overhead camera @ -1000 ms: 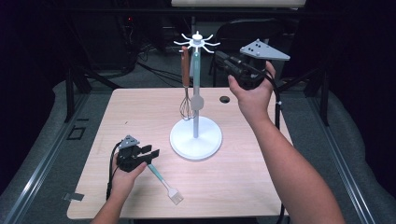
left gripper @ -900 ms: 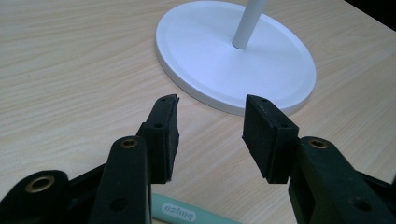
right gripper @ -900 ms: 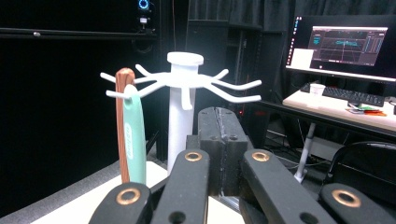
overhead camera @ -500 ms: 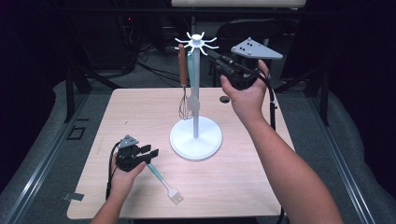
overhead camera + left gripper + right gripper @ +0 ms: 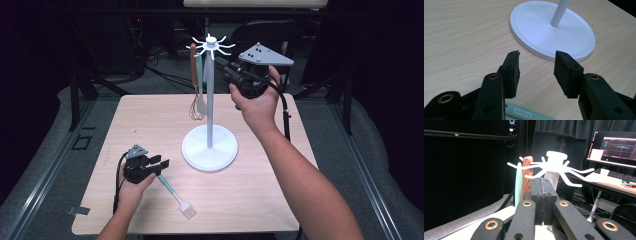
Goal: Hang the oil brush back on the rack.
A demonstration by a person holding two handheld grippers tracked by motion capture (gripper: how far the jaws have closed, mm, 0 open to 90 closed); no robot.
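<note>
Right gripper (image 5: pixel 231 73) has swung in toward the rack's hooks (image 5: pixel 554 167), jaws pressed together, empty.
Left gripper (image 5: pixel 536 68) waits half-open, holding nothing, over the teal brush (image 5: pixel 176 196); hanging it looks next.

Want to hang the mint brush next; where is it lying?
High view: the mint brush lies on the table's front left, just right of the left gripper.

mint handle (image 5: pixel 529 115): cut off by bottom edge | hung utensils' (image 5: pixel 524 180) lower ends: hidden behind right gripper (image 5: pixel 543 202)
</note>
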